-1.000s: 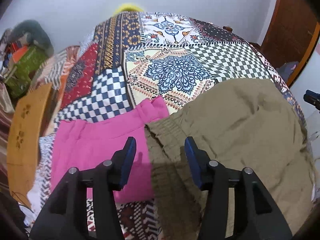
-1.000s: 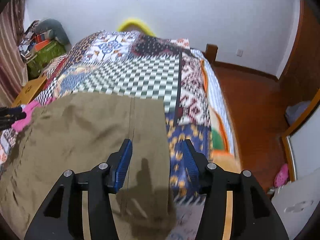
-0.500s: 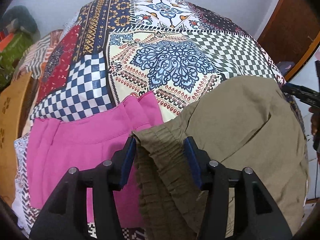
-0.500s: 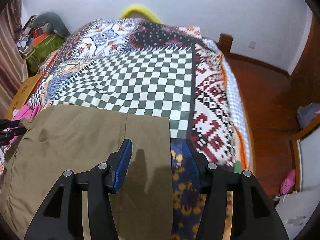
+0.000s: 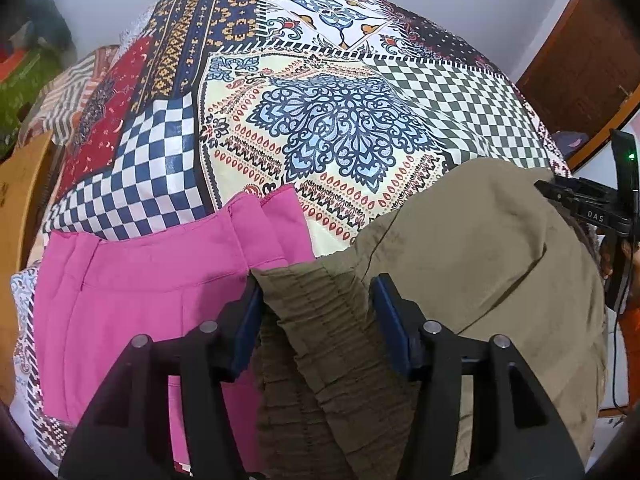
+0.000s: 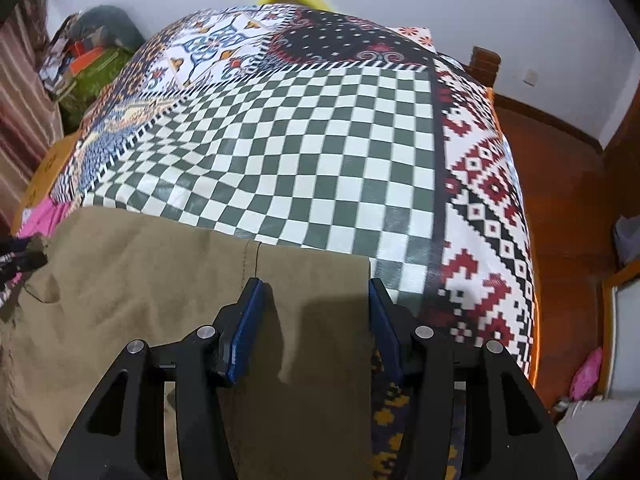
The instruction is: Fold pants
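The left tongs (image 5: 316,312) stand spread and are widening slightly, straddling the gathered elastic waistband (image 5: 320,320) of the olive pants (image 5: 480,264) without yet pinching it. The right tongs (image 6: 314,320) are narrowing around the hem end (image 6: 316,276) of the pant leg; the cloth lies between the blue pads, but they do not appear to press it yet. The pants lie flat across the near edge of the bed, on a patchwork bedspread (image 6: 320,152), the waistband overlapping a pink garment (image 5: 160,280). To do this grab well, I judge each pair should drop onto the fabric and bite both layers right at the edge, the left one taking only olive cloth and none of the pink beneath, so the two ends lift evenly. No containers show clearly; a blurred heap (image 6: 92,64) sits beside the bed.
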The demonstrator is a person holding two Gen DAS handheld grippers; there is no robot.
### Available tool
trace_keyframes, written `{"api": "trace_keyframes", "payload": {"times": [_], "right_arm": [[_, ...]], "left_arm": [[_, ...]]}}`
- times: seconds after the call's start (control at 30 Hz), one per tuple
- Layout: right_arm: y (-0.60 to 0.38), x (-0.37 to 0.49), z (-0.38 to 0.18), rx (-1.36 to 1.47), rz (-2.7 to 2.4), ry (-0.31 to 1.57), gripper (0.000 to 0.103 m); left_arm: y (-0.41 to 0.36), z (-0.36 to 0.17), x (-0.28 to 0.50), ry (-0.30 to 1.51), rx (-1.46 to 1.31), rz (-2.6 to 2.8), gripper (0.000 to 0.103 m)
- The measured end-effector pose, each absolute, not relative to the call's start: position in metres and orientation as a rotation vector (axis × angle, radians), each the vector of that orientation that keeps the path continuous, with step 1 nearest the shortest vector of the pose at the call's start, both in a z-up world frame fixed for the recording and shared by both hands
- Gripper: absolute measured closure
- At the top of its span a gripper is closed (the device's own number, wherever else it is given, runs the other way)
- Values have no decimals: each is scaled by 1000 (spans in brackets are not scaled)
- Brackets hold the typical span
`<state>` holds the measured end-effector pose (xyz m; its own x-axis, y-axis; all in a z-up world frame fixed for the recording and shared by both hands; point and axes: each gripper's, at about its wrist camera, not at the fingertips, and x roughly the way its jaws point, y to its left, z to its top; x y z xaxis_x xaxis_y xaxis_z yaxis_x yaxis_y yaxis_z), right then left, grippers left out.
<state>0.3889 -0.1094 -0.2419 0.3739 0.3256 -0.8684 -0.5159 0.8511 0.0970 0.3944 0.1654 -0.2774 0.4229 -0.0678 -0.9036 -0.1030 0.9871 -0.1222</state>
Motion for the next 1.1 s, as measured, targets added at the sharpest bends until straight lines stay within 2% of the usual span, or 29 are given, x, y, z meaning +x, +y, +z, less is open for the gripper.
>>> {"api": "trace_keyframes", "payload": {"times": [0.03, 0.07, 0.13, 0.17, 0.2, 0.33, 0.83, 1.1], "right_arm": [[-107, 387, -242, -216, 543, 1053, 64], [-106, 387, -242, -225, 538, 1047, 74], [-106, 387, -242, -231, 539, 1048, 87], [-106, 388, -242, -226, 543, 1047, 89], [-107, 387, -242, -224, 539, 1043, 89], [-103, 382, -237, -253, 520, 992, 91], [-110, 373, -180, -198, 444, 802, 92], [-120, 351, -143, -149, 463, 746, 92]], "left_arm": [[163, -277, 395, 1134, -154, 39, 51], [161, -277, 395, 1131, -147, 45, 52], [155, -277, 395, 1123, -120, 60, 59], [153, -276, 395, 1115, -101, 68, 62], [151, -275, 394, 1104, -77, 82, 85], [151, -267, 394, 1078, -59, 90, 93], [162, -249, 399, 1021, -70, 143, 96], [164, -194, 371, 929, -138, 101, 99]]}}
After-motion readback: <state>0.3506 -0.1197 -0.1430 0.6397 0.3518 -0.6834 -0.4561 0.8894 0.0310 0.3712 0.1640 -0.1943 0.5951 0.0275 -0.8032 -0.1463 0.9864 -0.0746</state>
